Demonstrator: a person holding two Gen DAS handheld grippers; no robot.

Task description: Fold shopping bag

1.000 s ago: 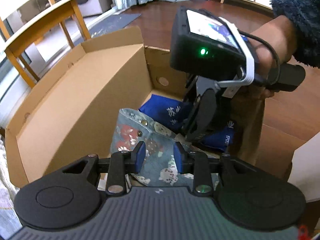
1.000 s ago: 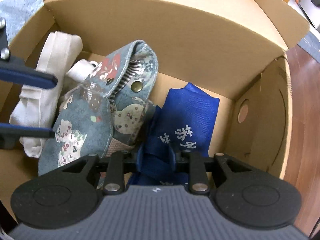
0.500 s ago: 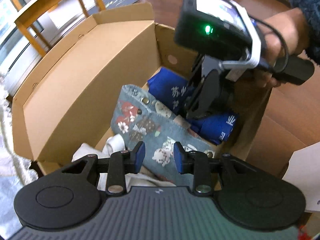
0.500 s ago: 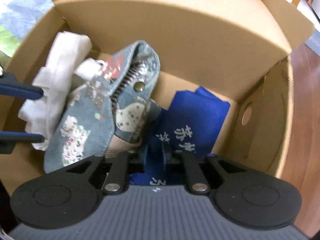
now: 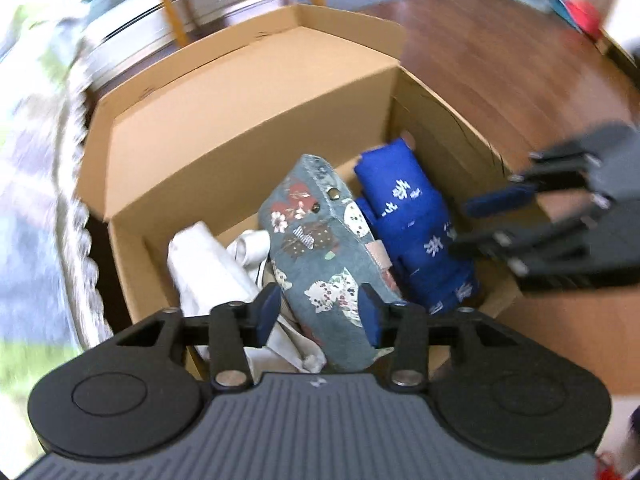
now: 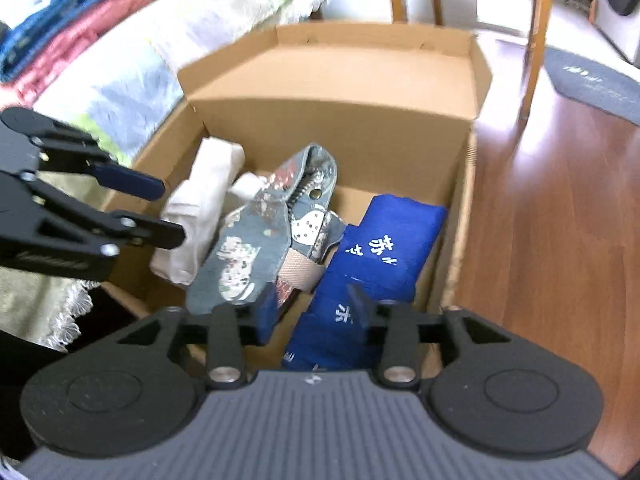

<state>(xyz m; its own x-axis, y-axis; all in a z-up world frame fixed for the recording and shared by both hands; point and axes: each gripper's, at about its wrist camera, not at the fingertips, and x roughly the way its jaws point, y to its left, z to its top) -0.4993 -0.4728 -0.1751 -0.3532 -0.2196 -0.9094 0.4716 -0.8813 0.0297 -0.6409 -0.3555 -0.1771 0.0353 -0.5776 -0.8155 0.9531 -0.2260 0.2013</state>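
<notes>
An open cardboard box (image 5: 240, 120) (image 6: 328, 120) holds three folded bags side by side. A white bag (image 5: 204, 264) (image 6: 200, 216) lies at the left. A grey-blue floral bag (image 5: 316, 248) (image 6: 248, 248) with snap buttons sits in the middle. At the right is a blue bag (image 5: 412, 216) (image 6: 380, 248) with white characters. My left gripper (image 5: 318, 314) (image 6: 170, 212) hovers open above the box's near left side, holding nothing. The right gripper (image 6: 314, 312) (image 5: 464, 226) is open above the blue bag's near end, apart from it.
The box stands on a wooden floor (image 6: 560, 220) beside a quilted bed cover (image 6: 100, 80) with folded red and blue cloth (image 6: 60, 32) on it. Wooden chair legs (image 6: 536, 40) and a grey mat (image 6: 592, 80) lie beyond the box.
My right gripper was shut on the blue bag inside the box; it has opened and lifted out. Both grippers have pulled back and up, and the blue bag stays in the box.
</notes>
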